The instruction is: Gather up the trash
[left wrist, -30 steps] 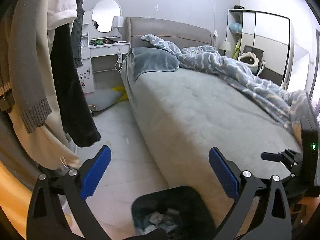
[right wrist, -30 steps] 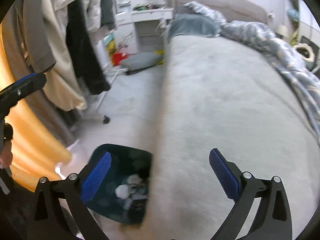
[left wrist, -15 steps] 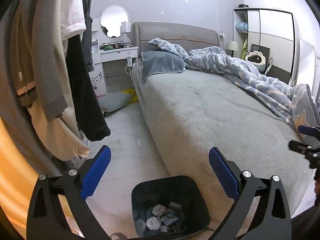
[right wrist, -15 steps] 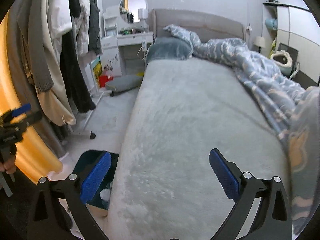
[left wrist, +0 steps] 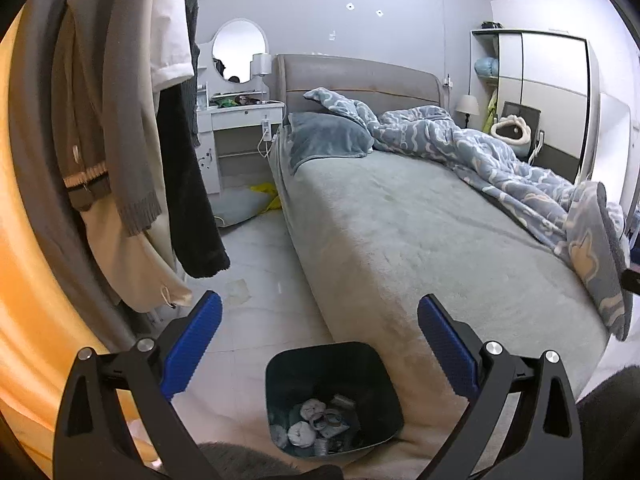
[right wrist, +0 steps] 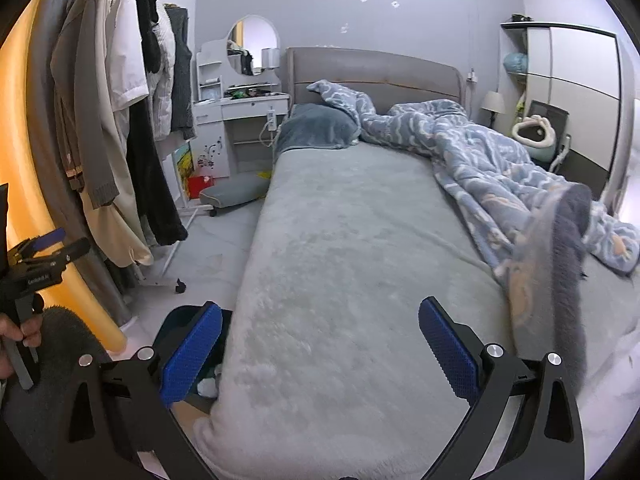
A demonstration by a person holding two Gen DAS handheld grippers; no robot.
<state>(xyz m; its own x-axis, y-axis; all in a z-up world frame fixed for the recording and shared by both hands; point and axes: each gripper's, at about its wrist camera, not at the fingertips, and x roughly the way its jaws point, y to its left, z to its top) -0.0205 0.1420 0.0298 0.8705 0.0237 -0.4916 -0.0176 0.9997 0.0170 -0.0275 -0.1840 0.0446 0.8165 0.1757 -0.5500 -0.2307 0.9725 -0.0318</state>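
Note:
A dark bin (left wrist: 334,396) stands on the floor at the bed's foot corner, holding several crumpled tissues and wrappers (left wrist: 316,424). My left gripper (left wrist: 320,344) hovers above the bin, open, with nothing between its blue pads (left wrist: 192,344). A flat scrap of paper (left wrist: 238,291) lies on the tiles near the clothes rack. In the right wrist view my right gripper (right wrist: 320,350) is open and empty over the bed's foot end. Its left finger hides most of the bin (right wrist: 176,322). A hand holds the left gripper (right wrist: 44,248) at the far left.
A grey bed (left wrist: 420,232) with a blue rumpled duvet (left wrist: 500,160) fills the right. Hanging clothes on a wheeled rack (right wrist: 120,140) line the left. A grey cushion (right wrist: 232,192), a yellow item (left wrist: 266,196) and a white dresser (left wrist: 240,128) stand beyond. An orange curtain (right wrist: 24,160) hangs far left.
Both views have lifted and pulled back from the bin. The right gripper has swung from above the bin to over the bed. Both grippers stay open and empty.

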